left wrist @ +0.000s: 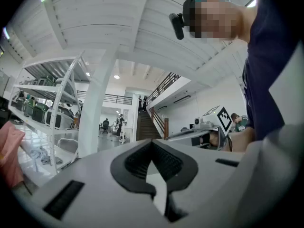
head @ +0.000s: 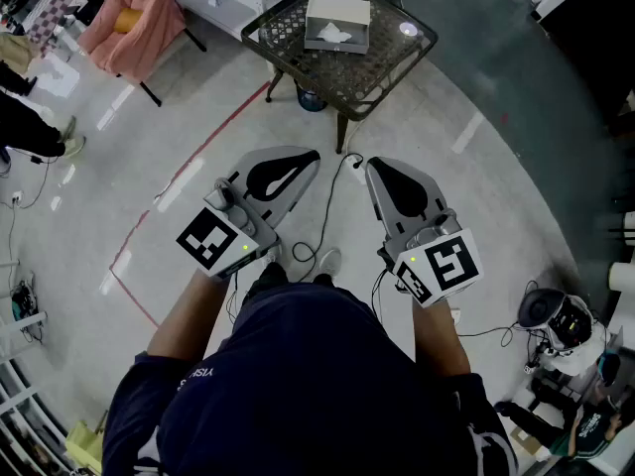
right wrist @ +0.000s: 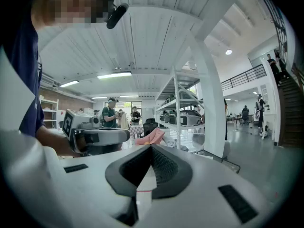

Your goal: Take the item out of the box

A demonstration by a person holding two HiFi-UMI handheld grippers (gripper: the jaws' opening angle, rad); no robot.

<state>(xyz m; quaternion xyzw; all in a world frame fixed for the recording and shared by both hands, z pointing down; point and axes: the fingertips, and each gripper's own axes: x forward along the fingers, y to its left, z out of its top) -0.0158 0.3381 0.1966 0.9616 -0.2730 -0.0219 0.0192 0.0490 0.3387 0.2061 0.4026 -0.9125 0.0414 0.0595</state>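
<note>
The box [head: 349, 10] at 12 o'clock holds a white item [head: 334, 35], likely soft and light; pinch its crumpled middle. The left gripper [head: 314, 156] and right gripper [head: 371, 165] are closed and empty.

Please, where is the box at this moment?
In the head view, the box sits near the middle of the dark mesh table, at the top centre of the picture.

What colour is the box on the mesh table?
The box is white, seen best in the head view.
</note>
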